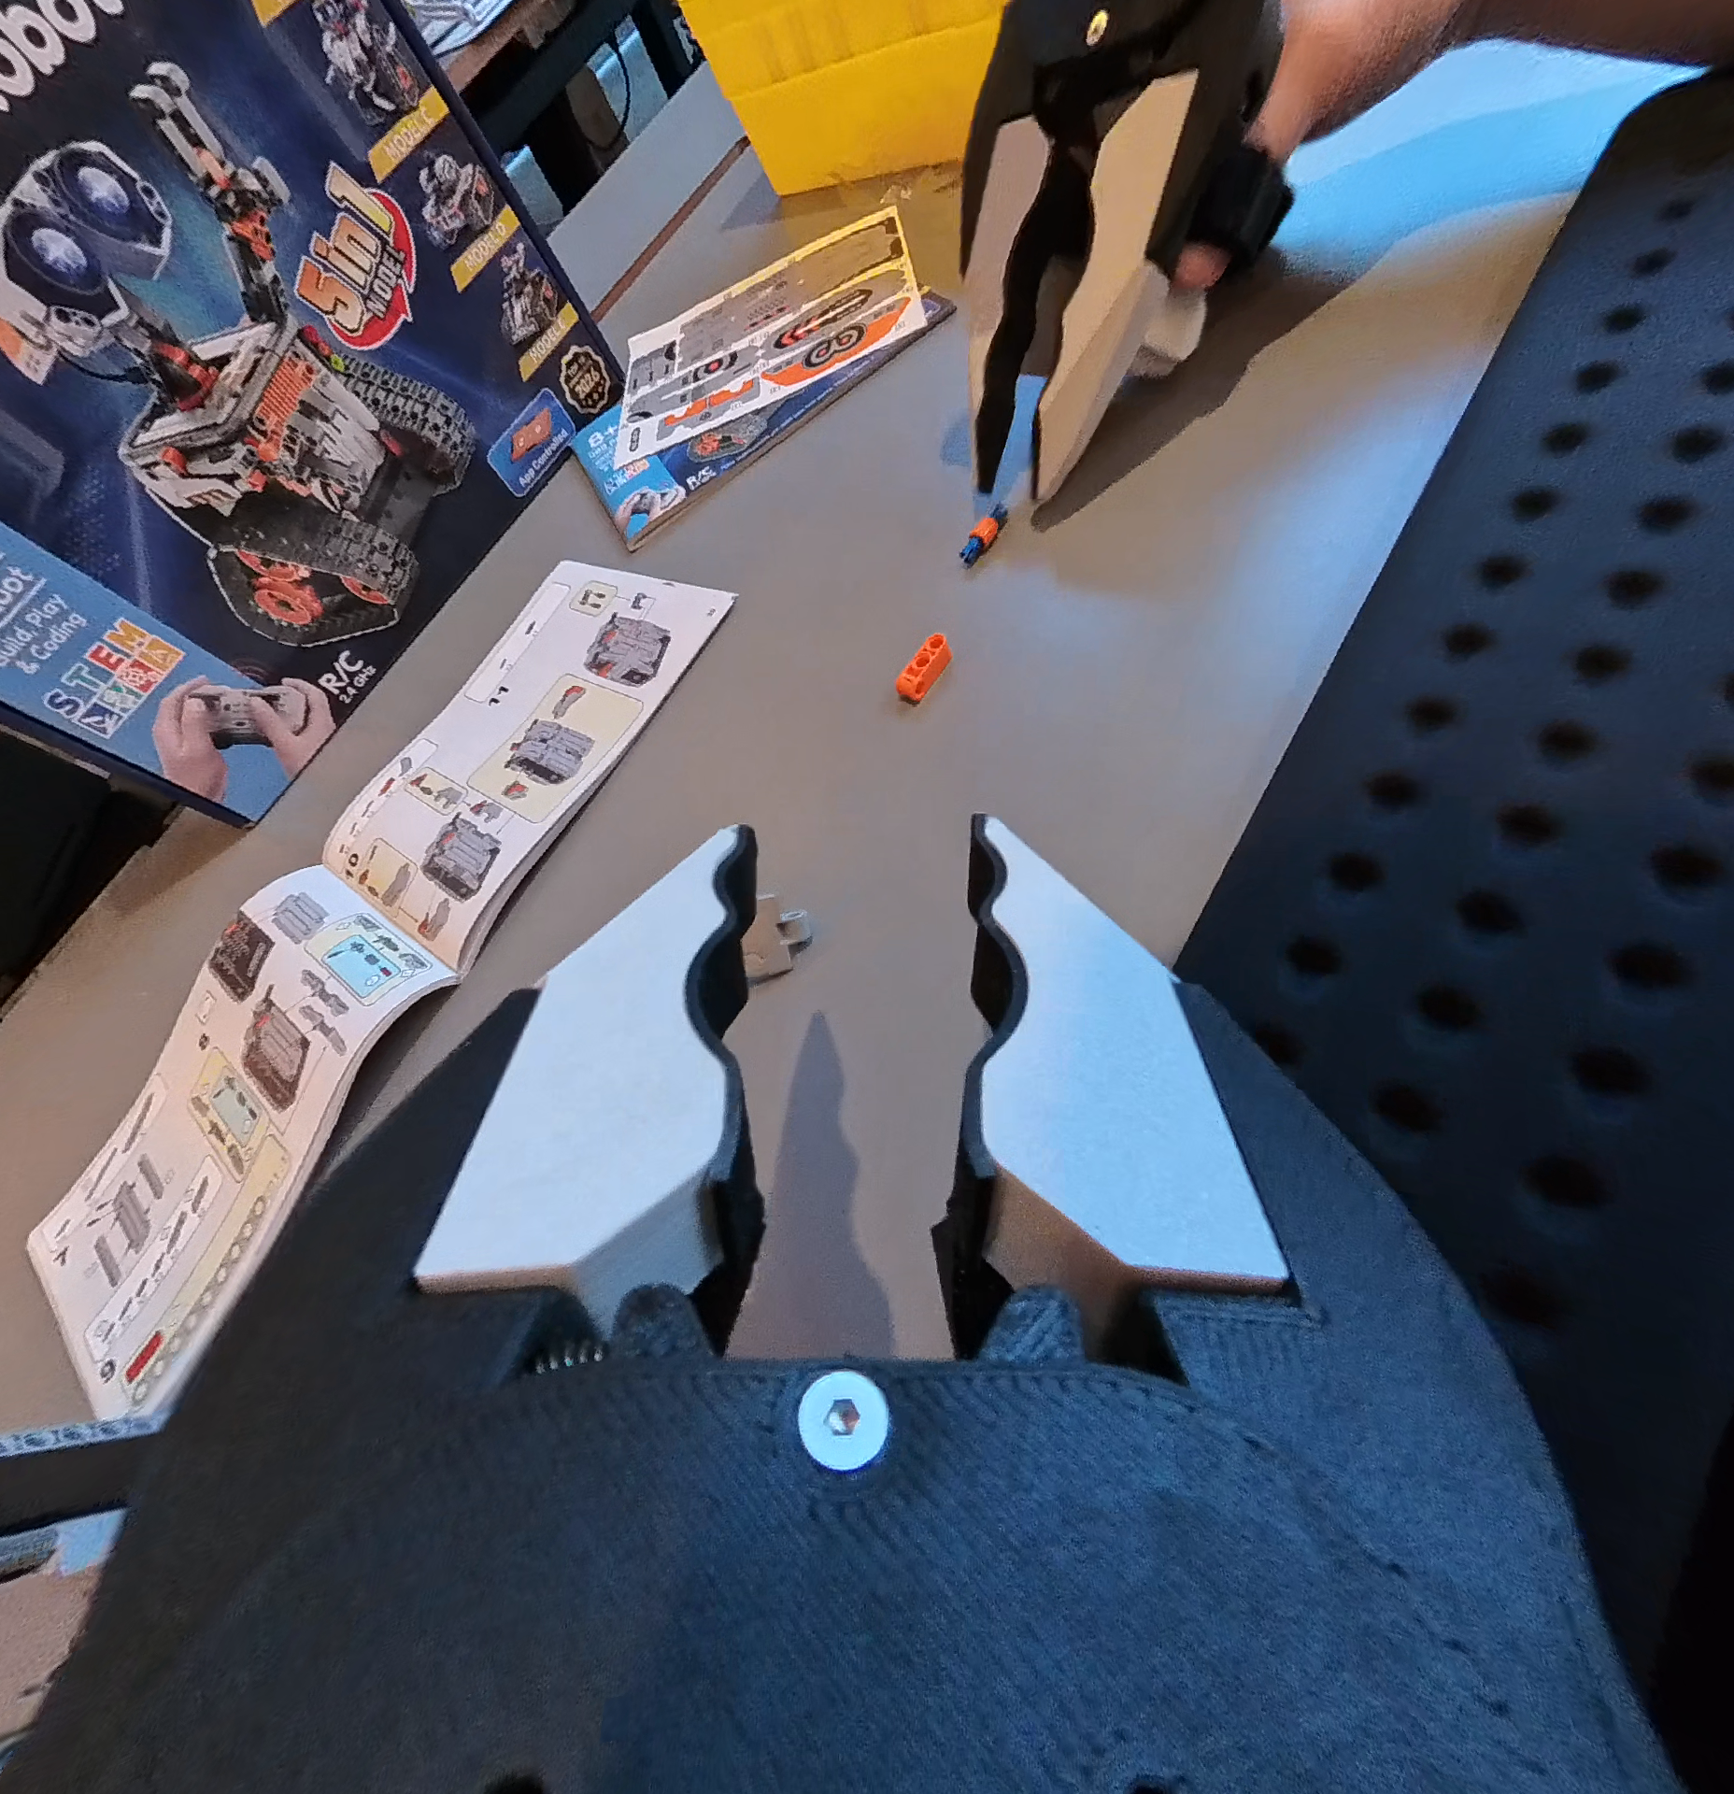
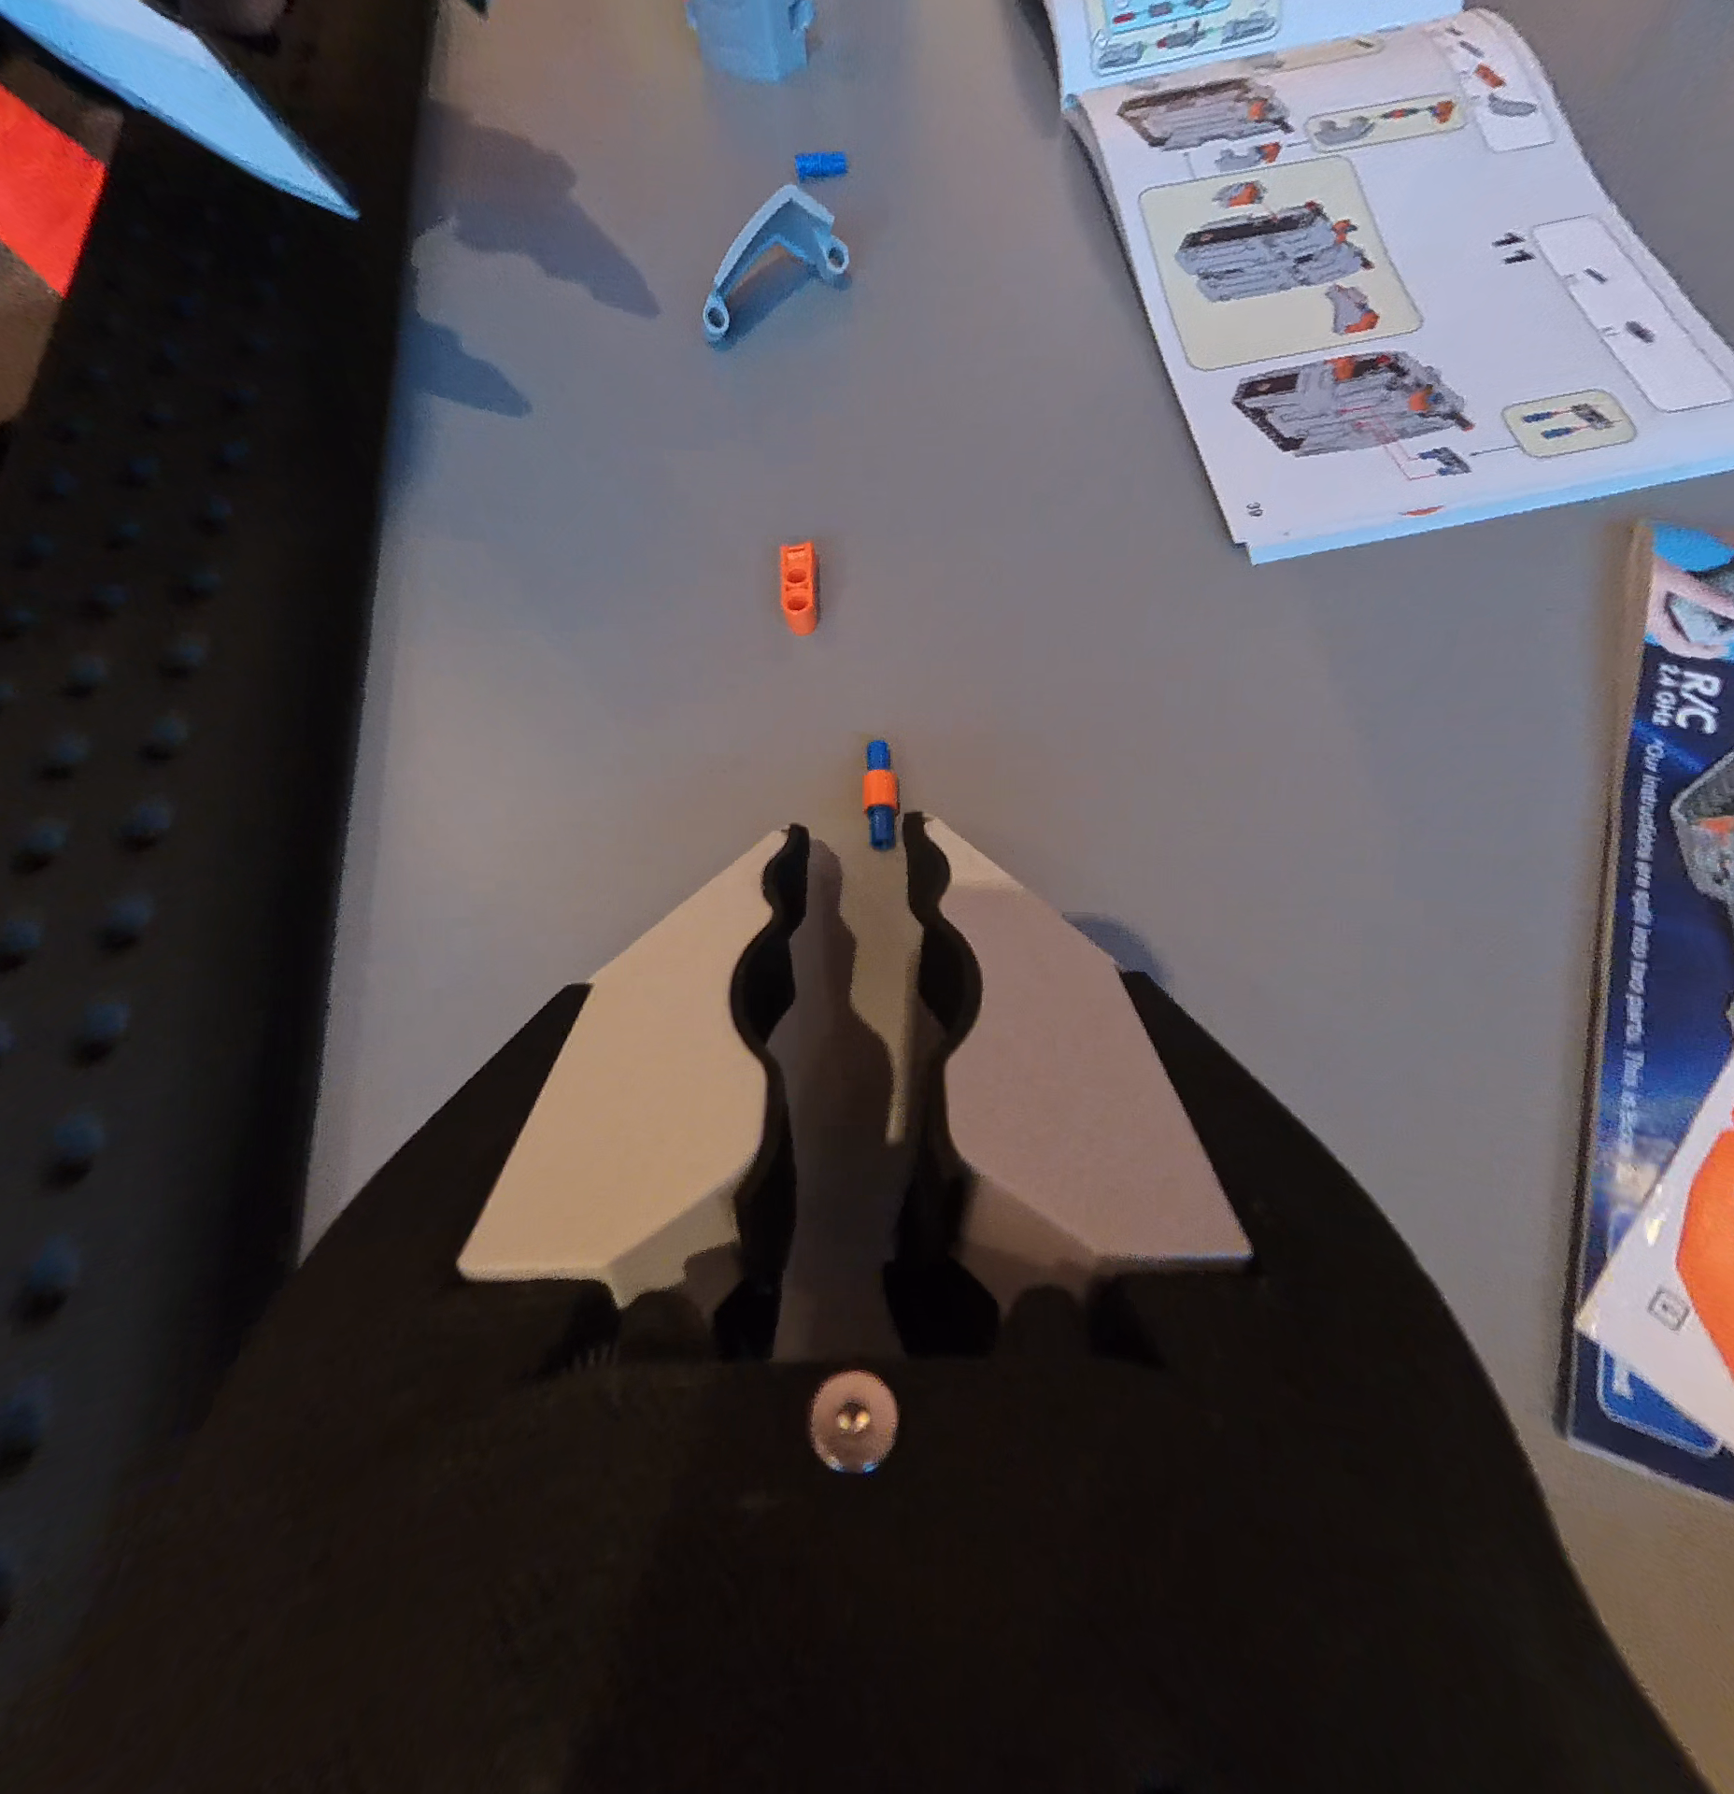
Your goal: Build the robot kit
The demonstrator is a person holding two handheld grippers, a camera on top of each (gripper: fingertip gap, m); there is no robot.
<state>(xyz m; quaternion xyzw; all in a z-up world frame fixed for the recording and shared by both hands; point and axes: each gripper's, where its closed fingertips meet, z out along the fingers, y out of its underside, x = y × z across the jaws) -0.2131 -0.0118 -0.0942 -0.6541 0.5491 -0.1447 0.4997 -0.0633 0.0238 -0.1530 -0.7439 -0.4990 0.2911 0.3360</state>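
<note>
My left gripper (image 1: pixel 863 854) is open and empty, low over the grey table (image 1: pixel 1086 777). A small grey part (image 1: pixel 784 934) lies just past its left fingertip, partly hidden. An orange short beam (image 1: pixel 923 667) lies farther ahead. My right gripper (image 2: pixel 855 840) is open with a narrow gap and holds nothing. Its tips are near the table, and a blue pin with an orange collar (image 2: pixel 880 806) lies just ahead of its right fingertip. The orange beam (image 2: pixel 798 587), a grey curved part (image 2: pixel 776 262) and a loose blue pin (image 2: pixel 821 165) lie beyond. The right gripper (image 1: pixel 1014 485) also shows in the left wrist view, over the collared pin (image 1: pixel 982 534).
An open instruction booklet (image 1: pixel 436 922) and a blue toy box (image 1: pixel 213 388) are on my left. A sticker sheet on a blue booklet (image 1: pixel 776 369) and a yellow bin (image 1: pixel 844 78) lie behind. A black perforated board (image 1: pixel 1523 680) runs along the right side. Spacing between my two grippers at the tips: around 15 centimetres. Measured from the fingertips, the loose blue pin (image 2: pixel 821 165) is 12 centimetres or so from the left gripper and 25 centimetres from the right.
</note>
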